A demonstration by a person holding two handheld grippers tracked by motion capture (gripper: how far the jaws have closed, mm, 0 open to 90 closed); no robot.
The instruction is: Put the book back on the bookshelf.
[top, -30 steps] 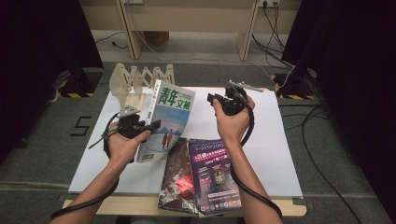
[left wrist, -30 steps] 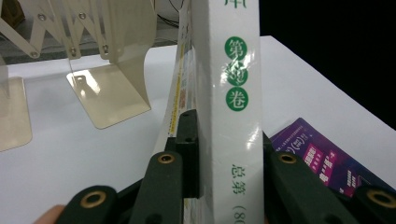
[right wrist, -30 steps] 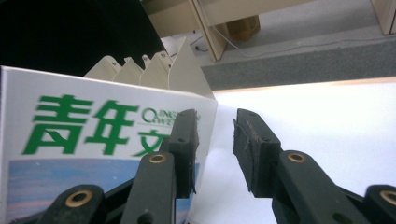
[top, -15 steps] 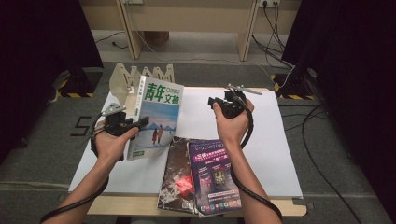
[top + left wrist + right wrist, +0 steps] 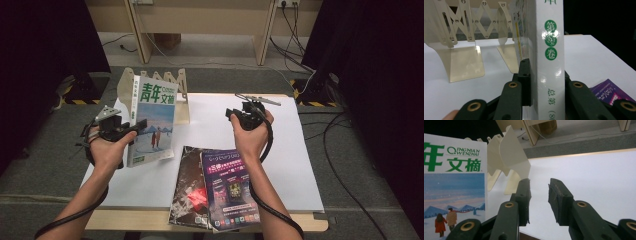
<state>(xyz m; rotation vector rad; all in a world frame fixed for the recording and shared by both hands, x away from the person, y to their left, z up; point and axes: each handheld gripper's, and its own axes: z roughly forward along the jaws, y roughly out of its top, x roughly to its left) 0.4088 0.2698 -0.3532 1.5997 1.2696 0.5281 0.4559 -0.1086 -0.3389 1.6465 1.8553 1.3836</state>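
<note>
White matte table (image 5: 300, 165), dark surroundings. Left gripper (image 5: 131, 128) clamps the glossy thick book (image 5: 150, 120) by its spine, upright near the left edge, just before the cream folding rack (image 5: 177, 82). Right gripper (image 5: 235, 113) hangs apart, jaws part-open, empty.

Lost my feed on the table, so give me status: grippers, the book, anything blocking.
Left gripper shut on the white book, held upright by its spine. Right gripper open, nothing between its jaws. Folding rack just behind the book; magazines near the front edge.
</note>
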